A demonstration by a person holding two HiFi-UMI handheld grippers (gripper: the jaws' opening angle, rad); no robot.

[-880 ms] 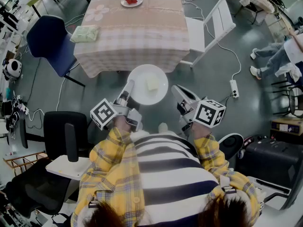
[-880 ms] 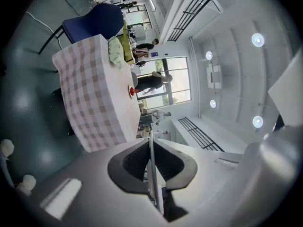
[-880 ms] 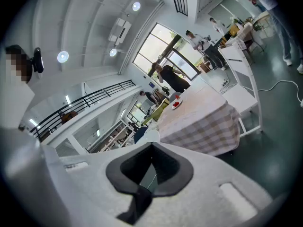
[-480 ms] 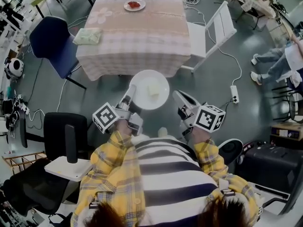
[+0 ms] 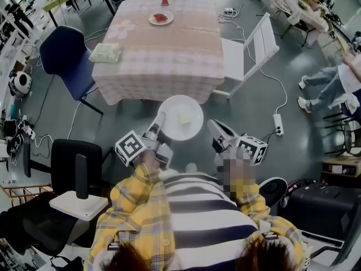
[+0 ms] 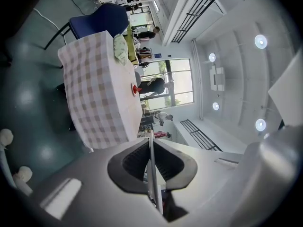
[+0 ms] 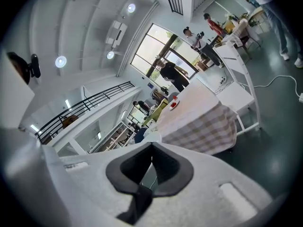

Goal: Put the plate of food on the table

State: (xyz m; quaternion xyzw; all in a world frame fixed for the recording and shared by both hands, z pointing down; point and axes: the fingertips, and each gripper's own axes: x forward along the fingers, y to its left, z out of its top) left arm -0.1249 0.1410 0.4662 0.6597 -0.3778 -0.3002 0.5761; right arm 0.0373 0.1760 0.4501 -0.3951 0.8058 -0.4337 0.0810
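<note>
A white plate [image 5: 189, 130] with a pale piece of food [image 5: 184, 116] hangs over the floor, just short of the near edge of the table [image 5: 163, 55], which wears a pink checked cloth. My left gripper [image 5: 161, 119] is shut on the plate's left rim. In the left gripper view the rim shows as a thin edge [image 6: 153, 183] pinched in that gripper [image 6: 151, 143]. My right gripper [image 5: 212, 124] hovers close to the plate's right side, apart from it. In its own view the right gripper [image 7: 151, 146] is shut with nothing in it.
On the table lie a small plate of red food [image 5: 161, 18], a red piece [image 5: 164, 0] and a green packet [image 5: 106, 52]. A blue chair [image 5: 65, 52] stands left, a white folding chair [image 5: 248, 44] right. A power strip [image 5: 277, 123] lies on the floor. People are at far right.
The table and the plate have slid lower in the head view and more of the table's far side shows. The left gripper still holds the plate; the right stays beside it.
</note>
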